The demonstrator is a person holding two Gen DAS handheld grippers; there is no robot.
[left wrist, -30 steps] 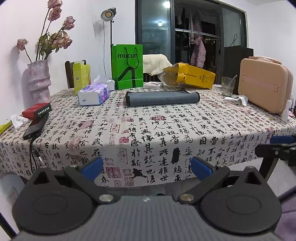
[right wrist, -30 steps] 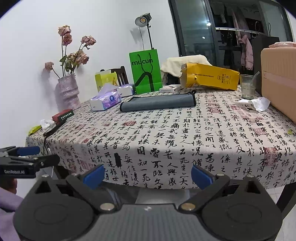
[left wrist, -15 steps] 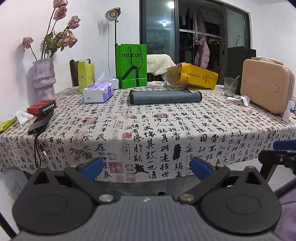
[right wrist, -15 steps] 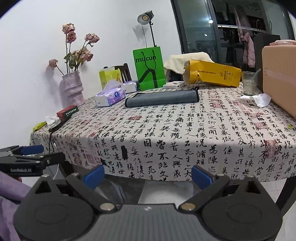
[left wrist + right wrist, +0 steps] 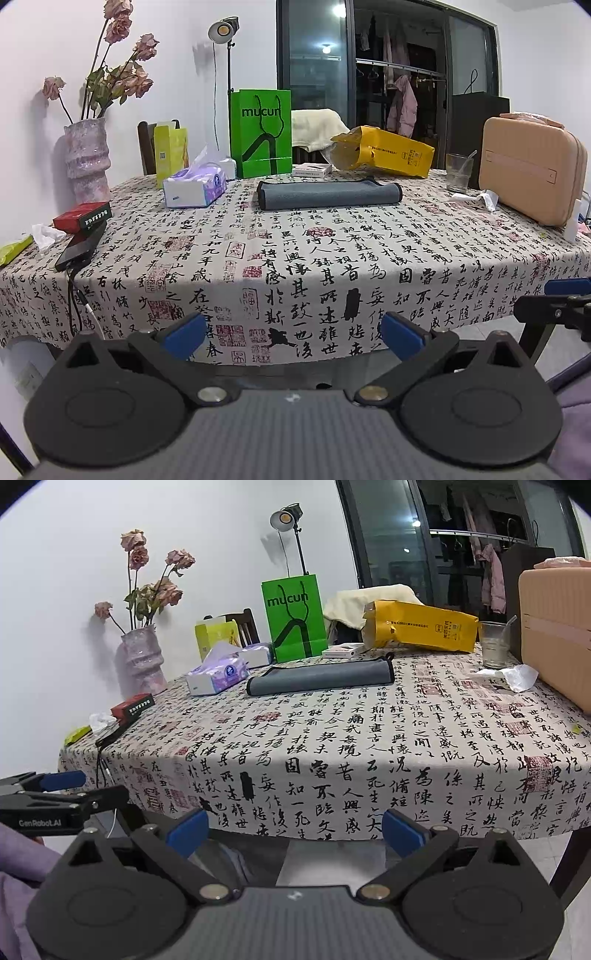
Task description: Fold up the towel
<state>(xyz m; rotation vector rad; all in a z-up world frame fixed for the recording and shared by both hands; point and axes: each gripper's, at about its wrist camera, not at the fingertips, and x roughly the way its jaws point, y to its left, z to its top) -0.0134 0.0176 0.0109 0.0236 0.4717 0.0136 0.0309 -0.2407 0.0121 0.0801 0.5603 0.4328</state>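
Observation:
A grey towel (image 5: 328, 194) lies folded in a long flat strip on the far middle of the table; it also shows in the right wrist view (image 5: 320, 678). My left gripper (image 5: 293, 334) is open and empty, held off the table's near edge, far from the towel. My right gripper (image 5: 293, 829) is open and empty, also off the near edge. Each gripper shows in the other's view: the right one at the right edge (image 5: 554, 306), the left one at the left edge (image 5: 62, 795).
The table (image 5: 332, 266) has a calligraphy-print cloth. On it are a tissue box (image 5: 194, 186), green bag (image 5: 260, 134), yellow bag (image 5: 384, 151), glass (image 5: 458, 171), pink case (image 5: 532, 173), vase (image 5: 86, 158), red box (image 5: 82, 216) and phone with cable (image 5: 79, 247).
Both grippers have dropped slightly and drawn back from the table edge. The towel has not moved. Both stay open.

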